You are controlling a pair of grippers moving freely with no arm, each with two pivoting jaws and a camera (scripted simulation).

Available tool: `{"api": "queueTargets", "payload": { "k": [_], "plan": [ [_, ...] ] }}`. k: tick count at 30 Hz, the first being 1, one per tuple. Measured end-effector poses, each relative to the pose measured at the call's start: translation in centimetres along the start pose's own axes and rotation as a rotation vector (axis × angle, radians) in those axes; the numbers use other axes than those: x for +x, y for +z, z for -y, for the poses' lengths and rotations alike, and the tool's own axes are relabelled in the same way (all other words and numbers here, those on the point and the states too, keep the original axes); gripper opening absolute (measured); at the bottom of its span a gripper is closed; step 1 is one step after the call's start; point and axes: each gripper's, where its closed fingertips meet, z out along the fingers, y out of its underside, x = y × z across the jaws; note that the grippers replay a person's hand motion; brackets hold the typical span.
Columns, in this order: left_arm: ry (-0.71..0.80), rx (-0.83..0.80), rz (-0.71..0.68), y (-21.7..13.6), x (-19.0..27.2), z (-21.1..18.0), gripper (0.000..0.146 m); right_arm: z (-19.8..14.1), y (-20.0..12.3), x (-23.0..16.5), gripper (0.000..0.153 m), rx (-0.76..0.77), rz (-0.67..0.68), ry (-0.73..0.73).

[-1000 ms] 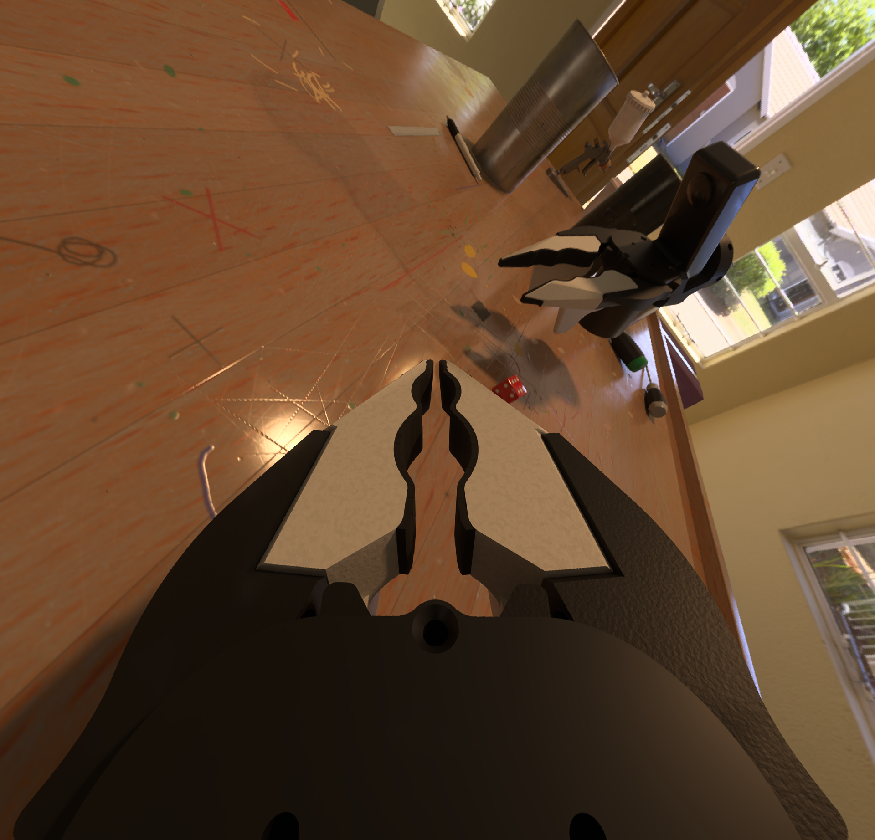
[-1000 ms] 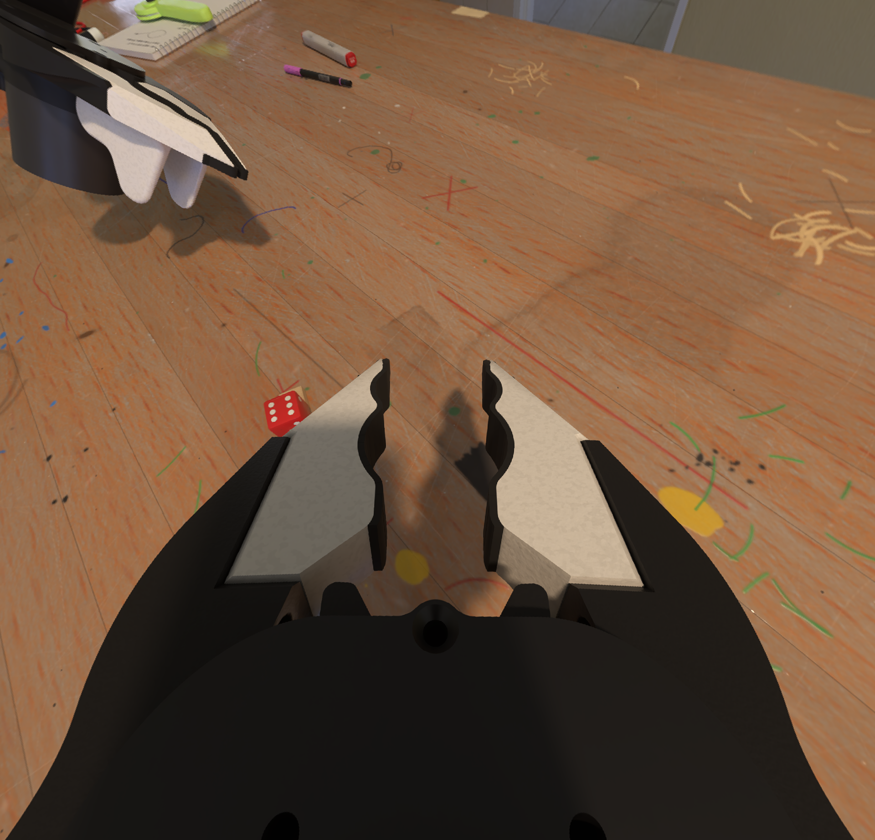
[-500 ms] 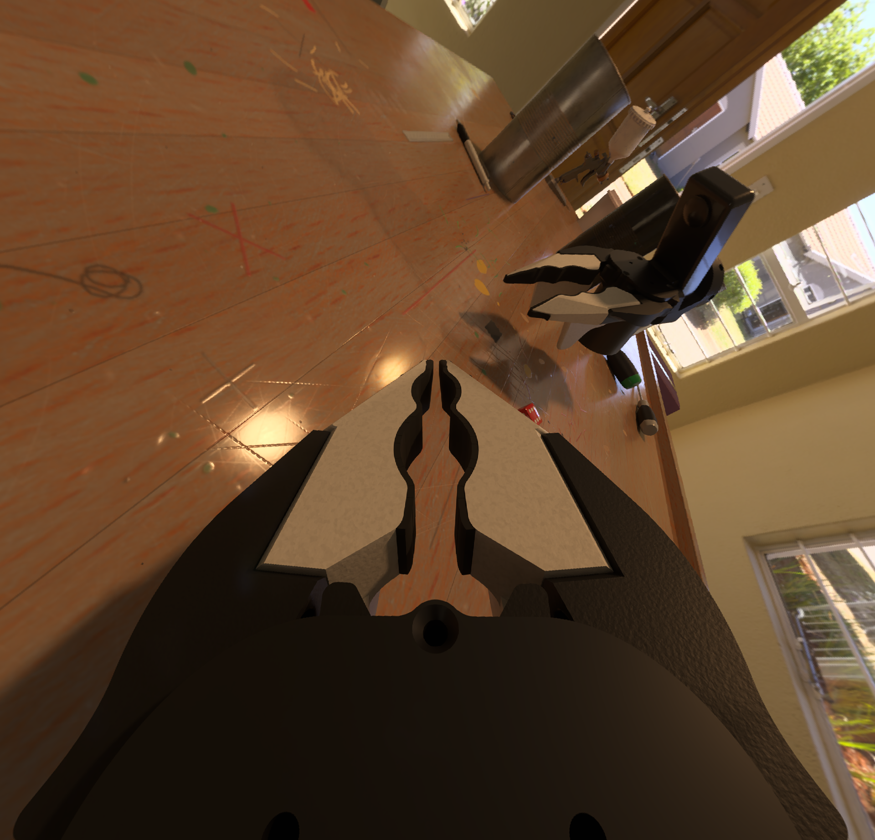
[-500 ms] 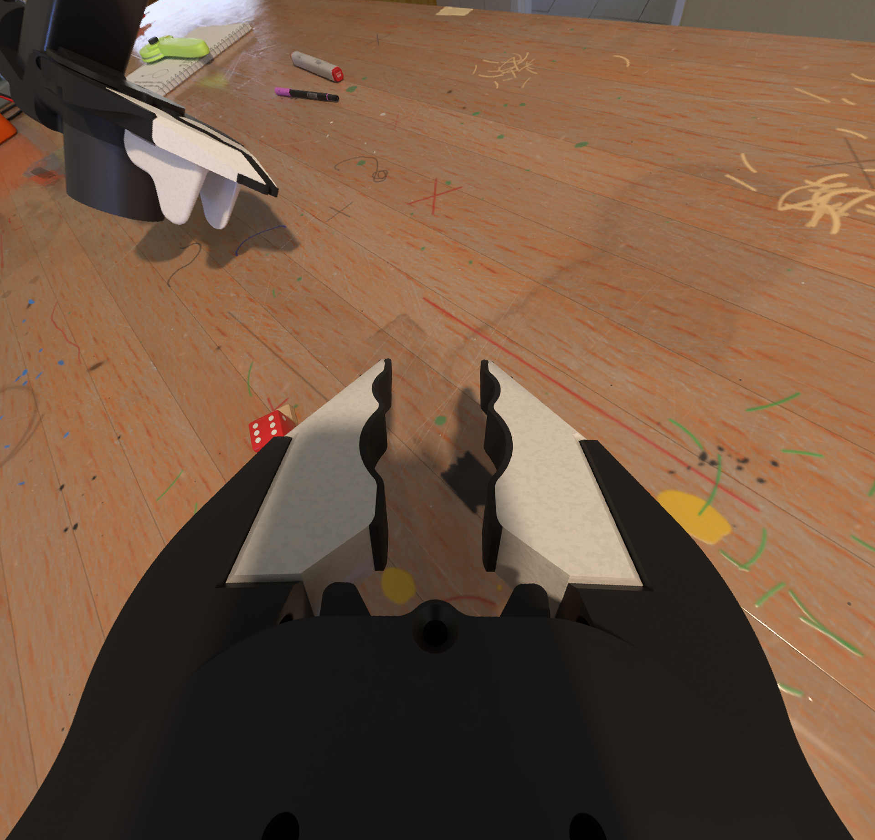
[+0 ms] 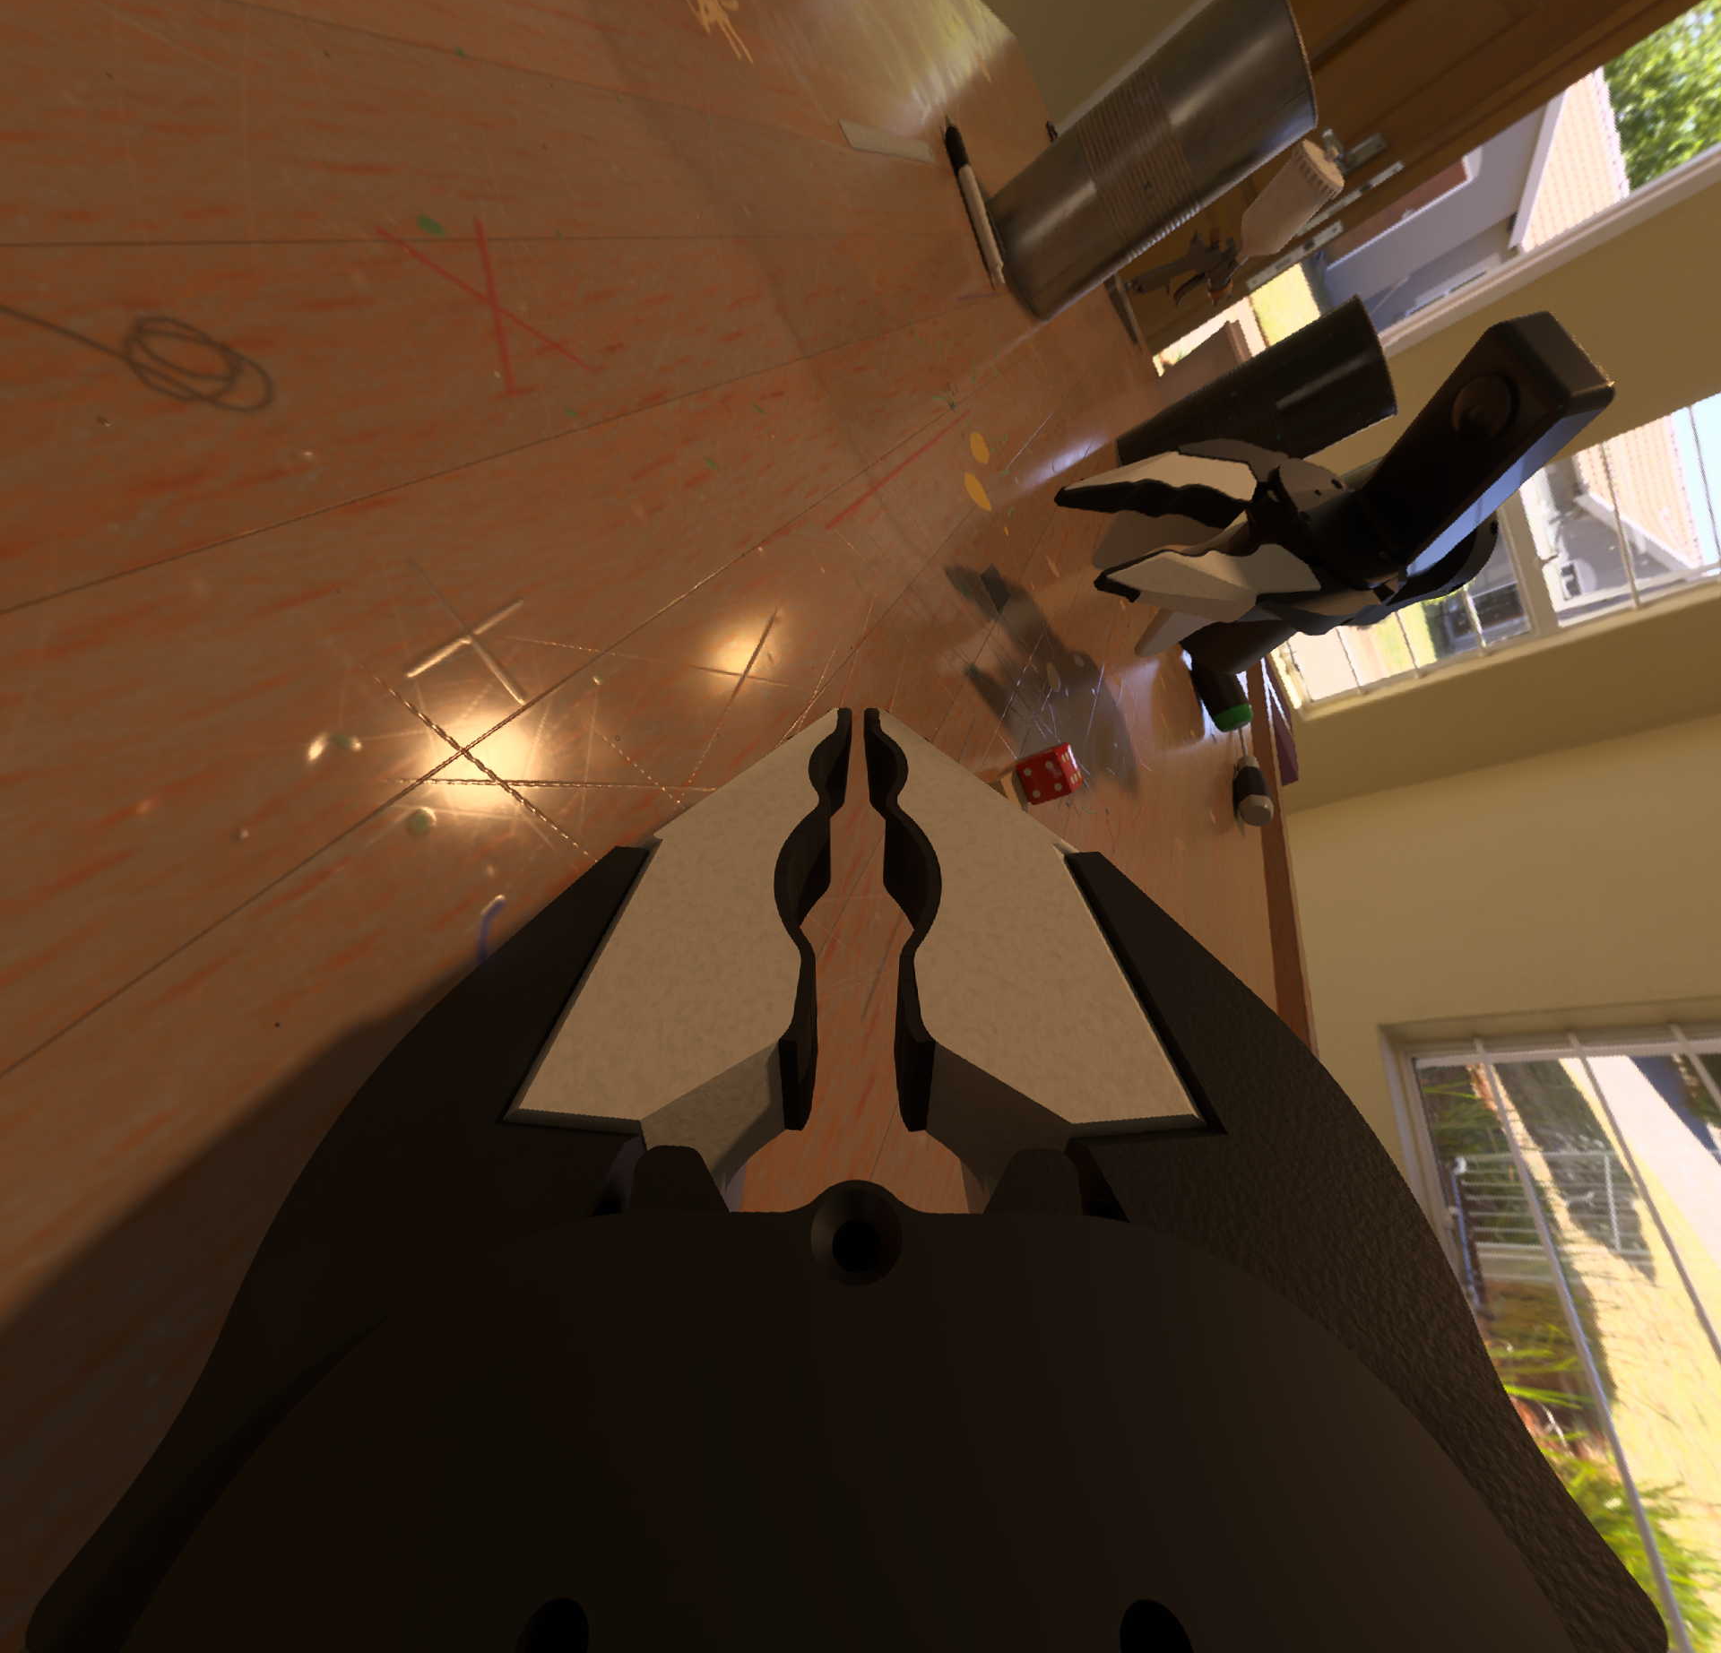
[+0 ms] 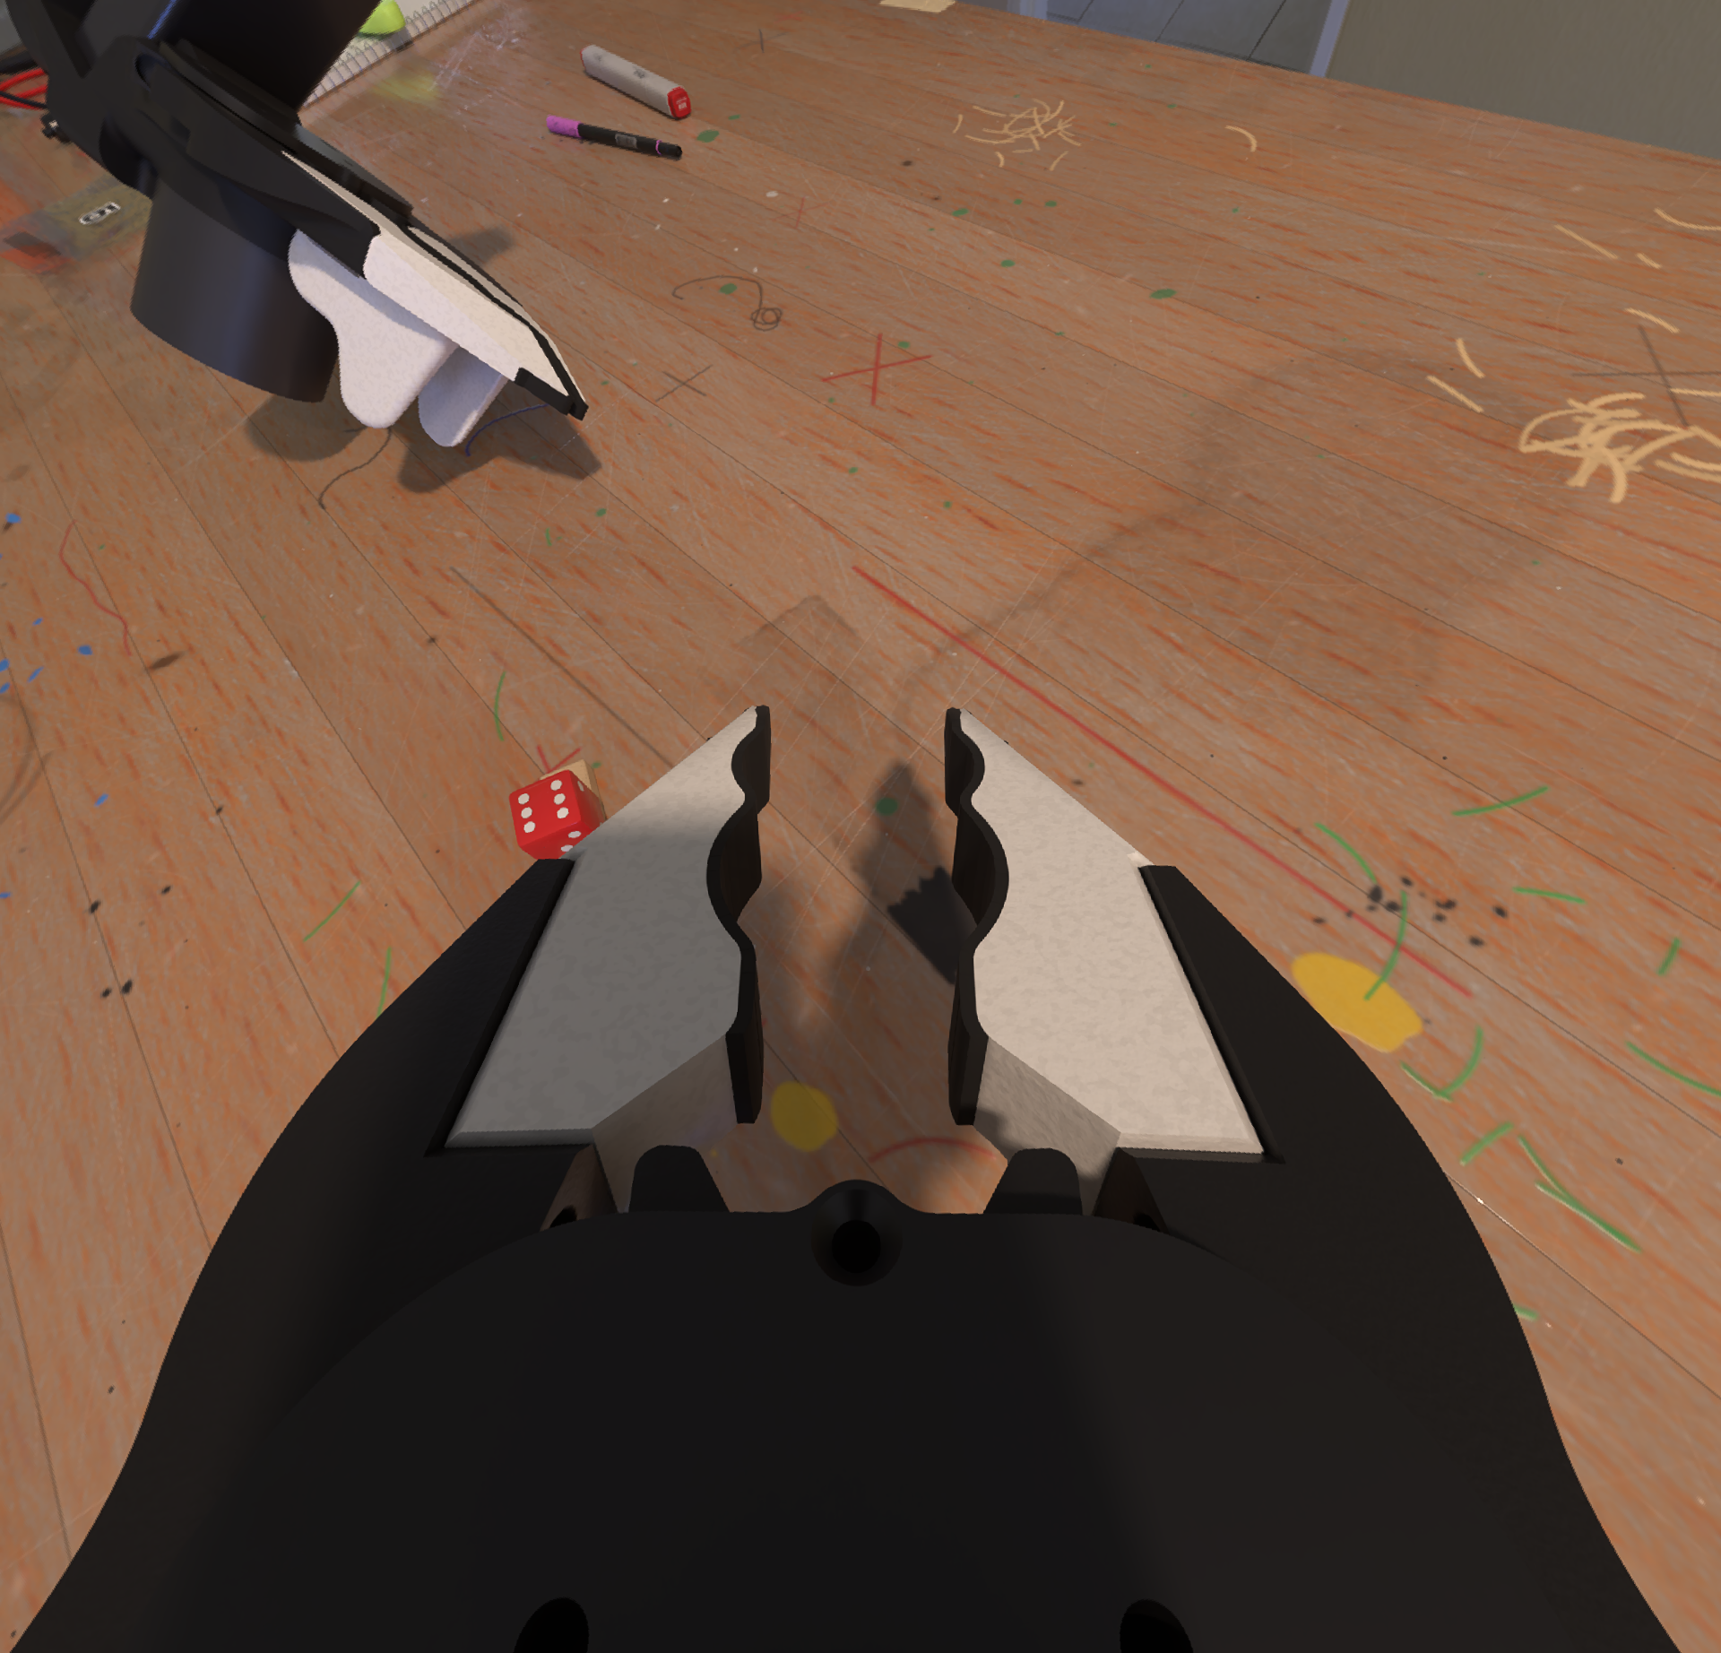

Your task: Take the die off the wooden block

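Right wrist view: right gripper (image 6: 857, 723) hovered over the wooden surface (image 6: 1117, 323), jaws parted wide with nothing between them. Red die (image 6: 549, 813) sat just left of its left finger, against a small wooden block (image 6: 587, 778) mostly hidden behind it. Left gripper (image 5: 857, 723) was nearly closed and empty, well apart from the die (image 5: 1049, 772).

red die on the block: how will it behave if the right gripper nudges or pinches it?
The die looks small, hard and glossy, so probably stiff and light. It sits on a wooden block that barely shows behind it, so a nudge would likely tumble it off. The open right gripper seems wide enough, though flat faces may slip.
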Motion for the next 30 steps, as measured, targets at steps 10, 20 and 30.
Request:
{"api": "queueTargets", "payload": {
  "k": [10,20,30],
  "plan": [
    [-0.156,-0.019,-0.072,-0.4,0.1,-0.4,0.002,0.3,-0.2,-0.4,0.037,0.018,0.015,0.018],
    [-0.096,-0.093,-0.102,0.1,1.4,-2.1,0.003,-1.4,1.3,-7.3,0.037,-0.084,0.271,-0.196],
    [-0.072,-0.131,-0.154,1.6,5.1,-3.9,0.002,-4.1,2.3,-8.1,0.033,-0.234,0.253,-0.318]
  ]
}}
